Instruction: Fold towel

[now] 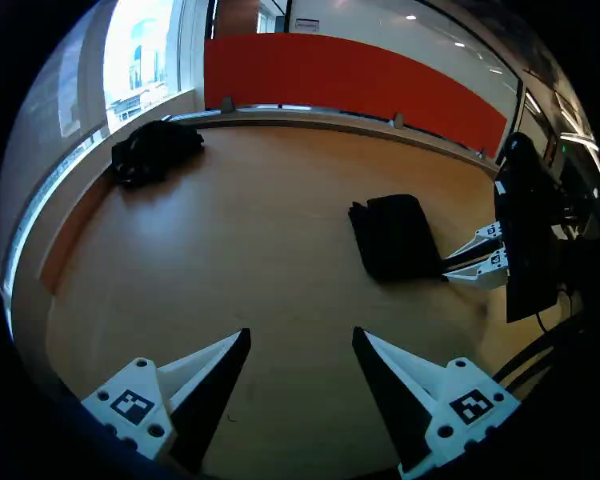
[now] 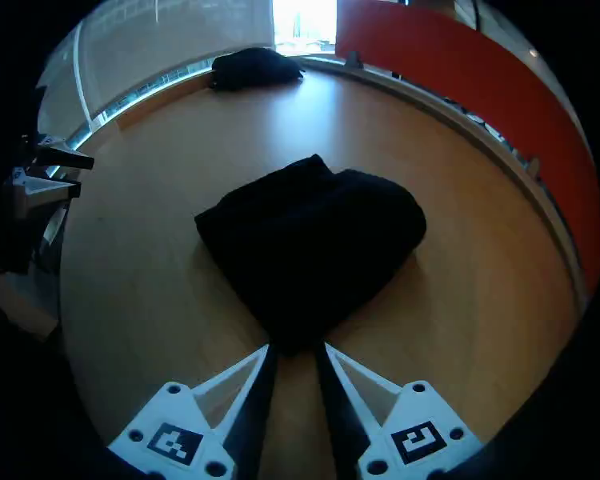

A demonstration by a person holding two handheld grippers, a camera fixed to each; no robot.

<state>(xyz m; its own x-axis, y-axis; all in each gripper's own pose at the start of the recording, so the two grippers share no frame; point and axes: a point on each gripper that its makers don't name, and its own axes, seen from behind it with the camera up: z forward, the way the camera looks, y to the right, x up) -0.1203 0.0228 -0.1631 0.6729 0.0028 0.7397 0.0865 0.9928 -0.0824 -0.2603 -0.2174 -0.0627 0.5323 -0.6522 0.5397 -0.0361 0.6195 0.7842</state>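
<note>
Right gripper view: towel (image 2: 312, 240) in right gripper (image 2: 295, 349)

I see a black towel (image 2: 312, 240), folded into a thick, soft bundle. It lies flat on the brown wooden tabletop (image 2: 476, 272), near the middle. Its near corner points at me, pinched between the fingers (image 2: 248, 392) of my right gripper (image 2: 296, 352).

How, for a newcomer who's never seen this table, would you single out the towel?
On the wooden table beside the red partition, the black towel lies mid-table, its near corner between the fingertips of the right gripper. Unlike the lumpy black bundle in the far window corner, it is flat and folded.
</note>
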